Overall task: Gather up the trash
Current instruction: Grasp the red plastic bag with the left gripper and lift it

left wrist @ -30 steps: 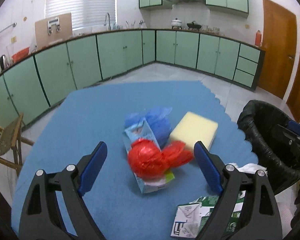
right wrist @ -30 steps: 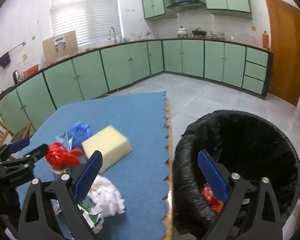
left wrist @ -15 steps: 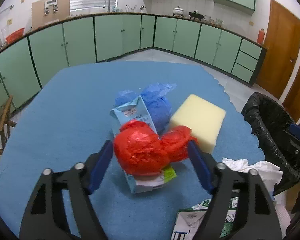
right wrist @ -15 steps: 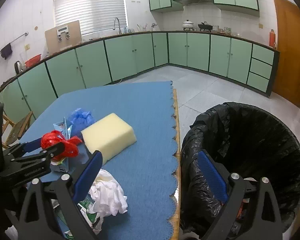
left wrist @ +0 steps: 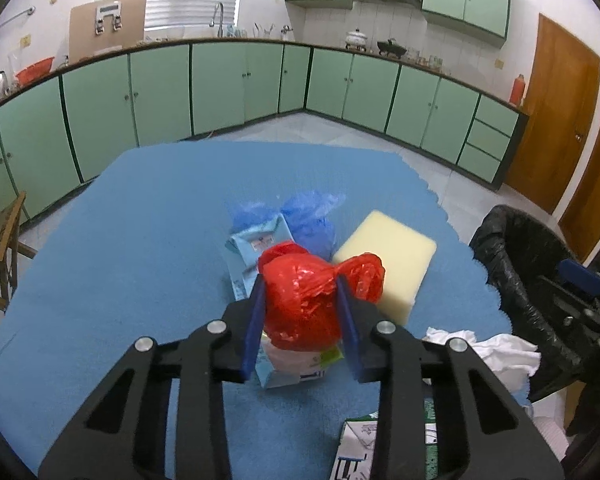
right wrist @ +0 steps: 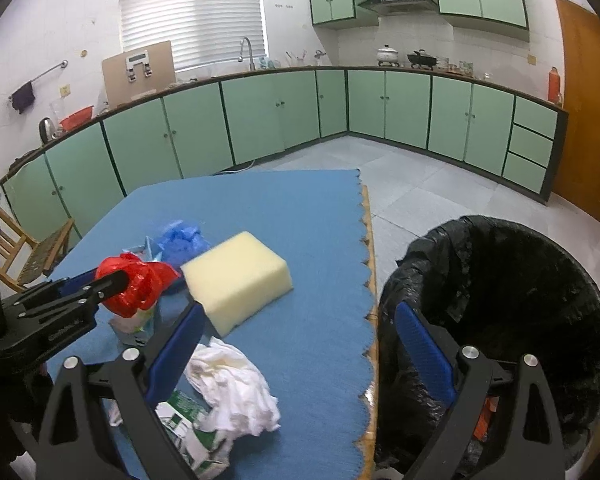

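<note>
The red plastic bag (left wrist: 300, 300), knotted into a ball, sits at the centre of the left wrist view, pinched between the blue pads of the left gripper (left wrist: 300, 312). Its loose tail flares out to the right past the pad, toward the yellow foam sponge (left wrist: 388, 260). Directly beneath it lies a light blue carton (left wrist: 268, 360), with a crumpled blue plastic bag (left wrist: 312, 220) behind, all on the blue table mat (left wrist: 140, 220).

The bag is soft and slick, so it may squeeze out of the pads during a lift. It may also drag the carton, which looks to be touching its underside. The tail could catch the sponge's edge.

In the right wrist view, the right gripper (right wrist: 300, 352) hangs wide open and empty, between a wad of white tissue (right wrist: 236, 392) at lower centre and the black-lined trash bin (right wrist: 500, 280) at lower right. The carry to that bin passes over the table edge, where a slack grip would drop the bag on the floor.
</note>
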A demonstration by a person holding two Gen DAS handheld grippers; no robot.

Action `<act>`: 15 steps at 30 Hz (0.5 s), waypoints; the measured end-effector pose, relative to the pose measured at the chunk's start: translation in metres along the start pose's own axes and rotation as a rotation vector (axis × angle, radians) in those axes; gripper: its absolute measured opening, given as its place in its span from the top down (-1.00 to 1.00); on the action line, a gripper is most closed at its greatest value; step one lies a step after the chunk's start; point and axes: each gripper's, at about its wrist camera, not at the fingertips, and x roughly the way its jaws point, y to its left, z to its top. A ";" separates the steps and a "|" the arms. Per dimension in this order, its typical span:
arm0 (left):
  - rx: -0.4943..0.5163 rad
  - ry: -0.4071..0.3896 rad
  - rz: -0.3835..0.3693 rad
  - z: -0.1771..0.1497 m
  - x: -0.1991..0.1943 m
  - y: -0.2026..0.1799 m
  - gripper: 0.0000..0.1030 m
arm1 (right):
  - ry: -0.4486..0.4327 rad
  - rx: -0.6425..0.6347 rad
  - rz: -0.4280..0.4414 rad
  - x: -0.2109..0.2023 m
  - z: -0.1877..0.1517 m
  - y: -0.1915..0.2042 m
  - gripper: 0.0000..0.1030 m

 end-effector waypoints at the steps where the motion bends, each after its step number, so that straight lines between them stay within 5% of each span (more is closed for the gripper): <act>1: -0.006 -0.013 0.000 0.002 -0.005 0.002 0.38 | -0.005 -0.003 0.004 -0.001 0.002 0.002 -0.82; 7: -0.028 -0.075 0.057 0.011 -0.032 0.025 0.39 | -0.034 -0.013 0.038 -0.002 0.013 0.022 -0.82; 15: -0.041 -0.058 0.162 0.001 -0.044 0.072 0.39 | -0.039 -0.043 0.104 0.009 0.019 0.070 -0.82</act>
